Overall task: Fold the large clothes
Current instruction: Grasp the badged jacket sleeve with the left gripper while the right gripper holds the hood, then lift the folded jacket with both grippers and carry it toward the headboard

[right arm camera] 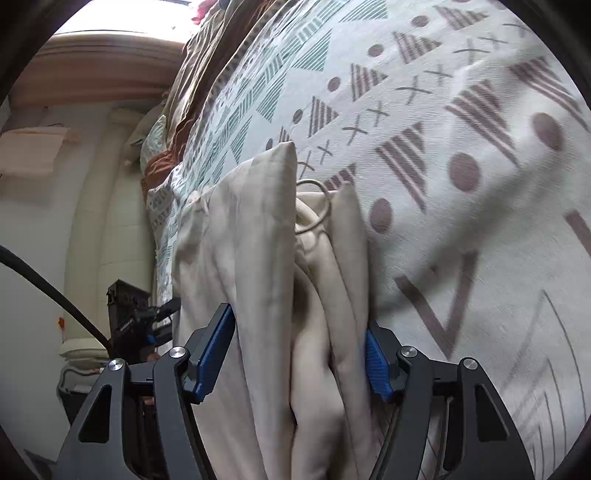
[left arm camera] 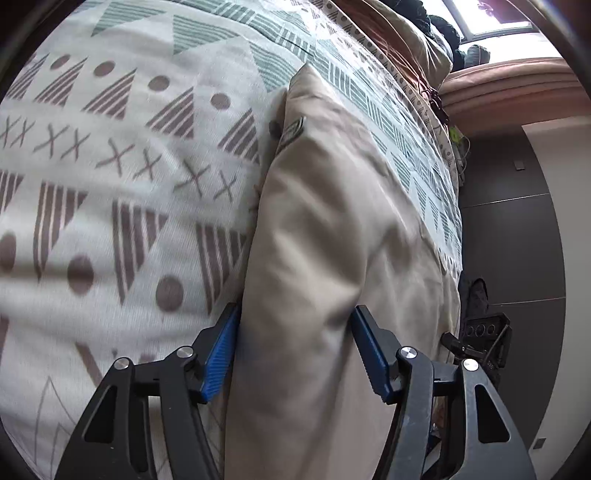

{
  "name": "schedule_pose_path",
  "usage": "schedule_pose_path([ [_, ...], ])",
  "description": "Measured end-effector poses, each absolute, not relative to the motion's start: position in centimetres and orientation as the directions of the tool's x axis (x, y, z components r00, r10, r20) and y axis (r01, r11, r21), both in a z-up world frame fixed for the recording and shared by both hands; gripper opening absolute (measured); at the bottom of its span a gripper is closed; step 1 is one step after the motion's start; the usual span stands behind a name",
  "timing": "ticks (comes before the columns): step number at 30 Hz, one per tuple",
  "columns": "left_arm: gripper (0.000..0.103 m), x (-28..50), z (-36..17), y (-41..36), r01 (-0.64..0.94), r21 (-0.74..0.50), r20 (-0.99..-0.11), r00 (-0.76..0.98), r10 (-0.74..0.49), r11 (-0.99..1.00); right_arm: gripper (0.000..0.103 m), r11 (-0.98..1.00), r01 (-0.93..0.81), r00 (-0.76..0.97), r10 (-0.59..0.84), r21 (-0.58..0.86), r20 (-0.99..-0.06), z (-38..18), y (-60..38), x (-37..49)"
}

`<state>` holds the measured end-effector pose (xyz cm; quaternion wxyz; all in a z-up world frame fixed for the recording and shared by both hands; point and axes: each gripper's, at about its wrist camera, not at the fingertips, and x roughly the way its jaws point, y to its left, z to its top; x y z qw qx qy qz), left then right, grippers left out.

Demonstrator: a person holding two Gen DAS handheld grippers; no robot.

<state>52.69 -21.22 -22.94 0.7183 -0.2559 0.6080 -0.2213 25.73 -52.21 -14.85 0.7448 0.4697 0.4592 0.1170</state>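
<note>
Patterned bedspread (left arm camera: 110, 177) over the bed, brown pillow (left arm camera: 391, 48) and window (left arm camera: 491, 14) beyond, dark gear (left arm camera: 484, 332) beside it; beige garment (left arm camera: 325, 258) lying bunched, left claw (left arm camera: 295, 354) and right claw (right arm camera: 301, 356) each clamped on its folds.

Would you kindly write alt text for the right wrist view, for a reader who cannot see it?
The right gripper has its blue pads pressed on bunched folds of a beige garment, whose drawstring loop shows above. Beneath lies a bedspread patterned with triangles, dots and crosses.
</note>
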Motion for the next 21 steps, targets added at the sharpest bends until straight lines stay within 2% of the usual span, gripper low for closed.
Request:
schedule_pose_path([
  [5,0.058,54.9,-22.7,-22.0,0.022,-0.601,-0.785,0.171,-0.595,0.799,0.061,0.545,0.239,0.515,0.63,0.804,-0.581,-15.4,-52.2,28.0],
  [7,0.053,55.6,-22.3,-22.5,0.037,-0.576,-0.8,0.18,-0.573,0.816,0.047,0.559,0.247,0.511,0.619,0.791,-0.597,-15.5,-52.3,28.3],
  [13,0.038,55.7,-21.3,-23.4,0.095,-0.496,-0.836,0.215,-0.504,0.863,0.022,0.576,0.227,0.543,0.594,0.785,-0.593,-14.5,-51.7,27.3],
  [16,0.031,55.3,-20.4,-23.9,0.127,-0.454,-0.844,0.256,-0.472,0.882,0.016,0.604,0.2,0.57,0.569,0.771,-0.593,-13.0,-49.9,26.9],
  [21,0.025,54.4,-18.5,-23.4,0.137,-0.459,-0.823,0.306,-0.478,0.878,0.014,0.641,0.146,0.61,0.541,0.754,-0.578,-10.1,-47.4,25.9],
])
